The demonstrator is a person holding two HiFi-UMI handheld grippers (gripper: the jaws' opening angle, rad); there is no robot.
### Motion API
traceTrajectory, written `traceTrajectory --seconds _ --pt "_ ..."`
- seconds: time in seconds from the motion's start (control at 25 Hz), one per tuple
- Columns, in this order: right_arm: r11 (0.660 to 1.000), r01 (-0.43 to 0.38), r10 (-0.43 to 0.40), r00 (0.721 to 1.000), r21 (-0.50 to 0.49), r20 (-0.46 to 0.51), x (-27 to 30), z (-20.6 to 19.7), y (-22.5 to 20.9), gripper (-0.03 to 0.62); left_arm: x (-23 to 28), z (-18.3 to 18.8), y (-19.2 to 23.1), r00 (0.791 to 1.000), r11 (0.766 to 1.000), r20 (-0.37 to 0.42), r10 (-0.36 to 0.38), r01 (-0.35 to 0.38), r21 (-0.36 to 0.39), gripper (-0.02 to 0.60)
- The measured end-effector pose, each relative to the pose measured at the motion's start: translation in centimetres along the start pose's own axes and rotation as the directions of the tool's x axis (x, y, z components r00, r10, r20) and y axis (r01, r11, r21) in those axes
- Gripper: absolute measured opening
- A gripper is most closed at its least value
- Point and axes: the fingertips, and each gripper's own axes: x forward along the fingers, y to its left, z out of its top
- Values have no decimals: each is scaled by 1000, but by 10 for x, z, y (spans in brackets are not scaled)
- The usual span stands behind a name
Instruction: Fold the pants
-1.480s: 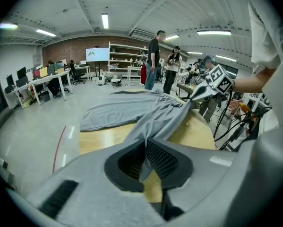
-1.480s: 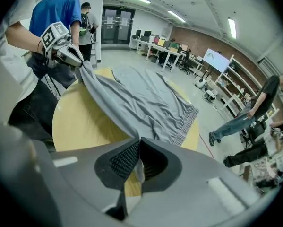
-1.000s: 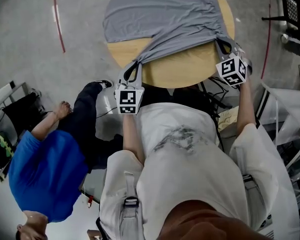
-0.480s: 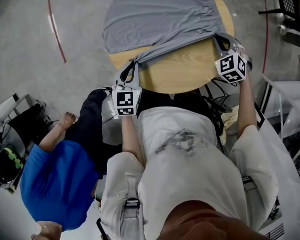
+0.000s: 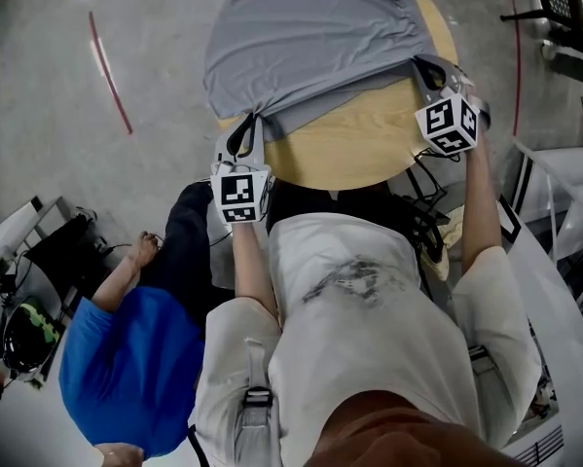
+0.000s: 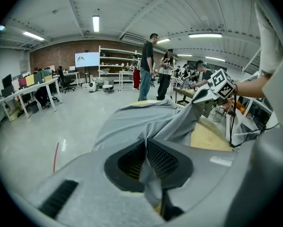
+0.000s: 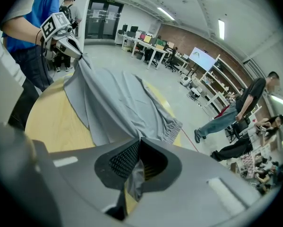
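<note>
**Item:** pants [image 5: 310,37], grey, one pair.

**Location:** spread across a round wooden tabletop [image 5: 369,139]. The far edge hangs over the rim and the near edge is raised off the wood.

**Hold:** taken by the two near corners, one per gripper, apparently to keep the cloth stretched flat between them, ready for a fold.

**Left gripper** [image 5: 245,132]: jaws nearly closed, a pinch of grey cloth clamped between them.

**Right gripper** [image 5: 432,69]: jaws nearly closed, likewise clamped on a tuck of the same cloth.

**Status:** fold not yet made.
</note>
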Motion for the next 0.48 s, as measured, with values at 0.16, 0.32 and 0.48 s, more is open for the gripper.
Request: traceTrajectory --seconds 0.16,0.32,0.48 --pt "1000 13 -13 1000 1 2 5 9 -7 14 6 11 11 1000 1000 10 -5 5 12 29" --pt "1000 16 -16 1000 0 5 13 14 -17 14 16 20 22 1000 1000 6 3 -3 27 29" --pt "1000 22 -22 1000 -1 5 21 22 -23 14 23 28 34 1000 999 9 3 -4 41 29"
